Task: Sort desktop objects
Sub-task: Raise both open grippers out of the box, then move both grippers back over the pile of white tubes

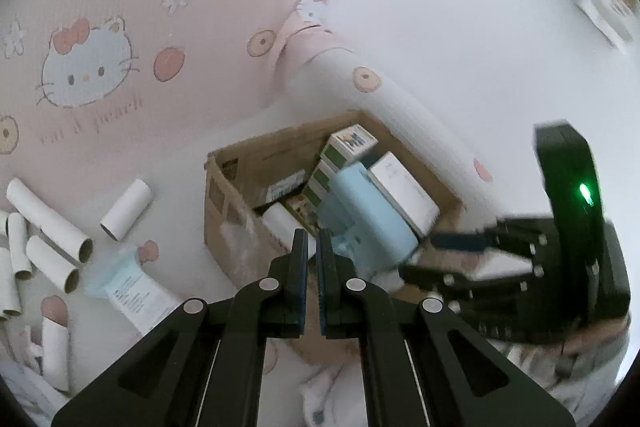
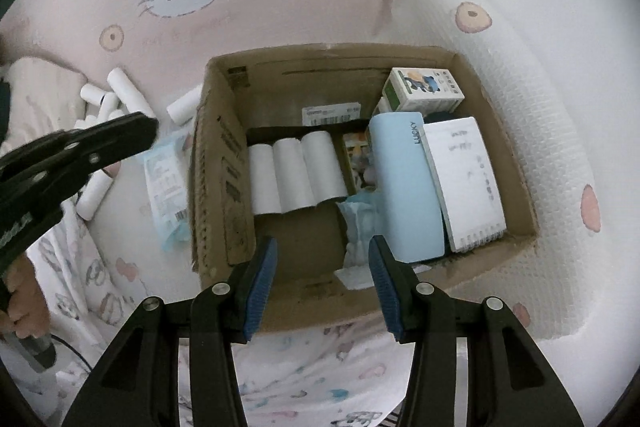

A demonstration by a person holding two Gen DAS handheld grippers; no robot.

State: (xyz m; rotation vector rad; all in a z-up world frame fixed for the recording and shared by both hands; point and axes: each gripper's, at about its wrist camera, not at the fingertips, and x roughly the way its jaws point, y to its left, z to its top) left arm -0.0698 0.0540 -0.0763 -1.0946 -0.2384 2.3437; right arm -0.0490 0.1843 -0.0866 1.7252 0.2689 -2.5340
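Right gripper (image 2: 322, 277) over box (image 2: 508, 239), jaws apart, nothing in them. Left gripper (image 1: 311, 251) jaws together, empty.

Next, I think: fetch white tubes (image 1: 126, 205) lying on bed left of box. Grab one by middle, lower gently beside others.

Box holds three tubes (image 2: 296, 171), blue case (image 2: 404, 183), notebook (image 2: 466, 179), small cartons (image 2: 424, 89).

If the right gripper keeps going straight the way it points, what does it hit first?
Likely the bare floor of the cardboard box, between the white rolls and the crumpled blue pack. The open right gripper points into that gap; depth is uncertain.
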